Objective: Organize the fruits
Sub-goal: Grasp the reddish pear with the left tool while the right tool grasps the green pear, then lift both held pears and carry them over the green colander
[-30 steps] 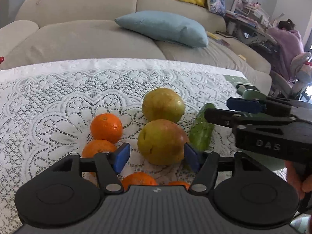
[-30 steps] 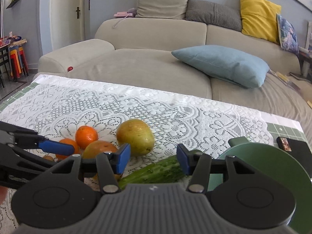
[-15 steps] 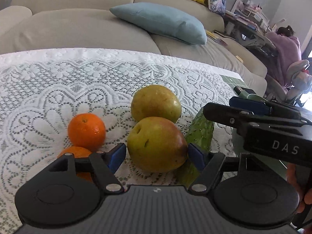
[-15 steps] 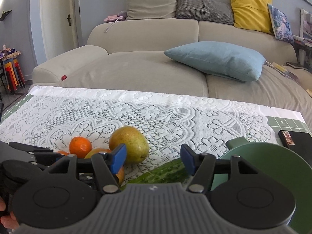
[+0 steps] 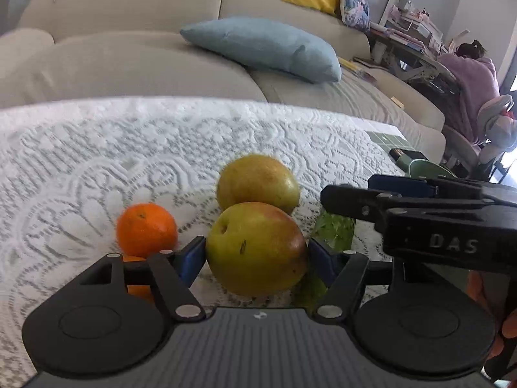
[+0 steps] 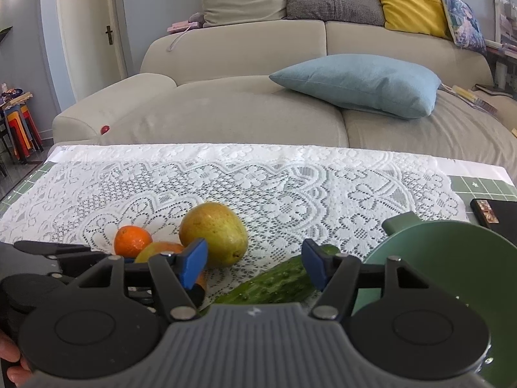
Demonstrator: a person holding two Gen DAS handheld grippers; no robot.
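Left gripper [image 5: 257, 257] has just closed in on the near pear [image 5: 256, 248]; blue pads flank it at mid-height, contact looks made, so likely the pick for sorting. Right gripper [image 6: 255, 266] has just been opening, empty, over the cucumber [image 6: 274, 283]. Beyond: orange [image 5: 147, 229], second pear [image 5: 257, 182] on the counter [image 5: 97, 148]; green bowl [image 6: 452, 258] right, probably the destination.

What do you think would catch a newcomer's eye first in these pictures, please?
Probably the big yellow-red pear sitting between the blue pads of the left gripper, on the white lace tablecloth. Right beside it lie a second pear, a bright orange to the left and a cucumber in front of the right gripper, with a green bowl at far right.
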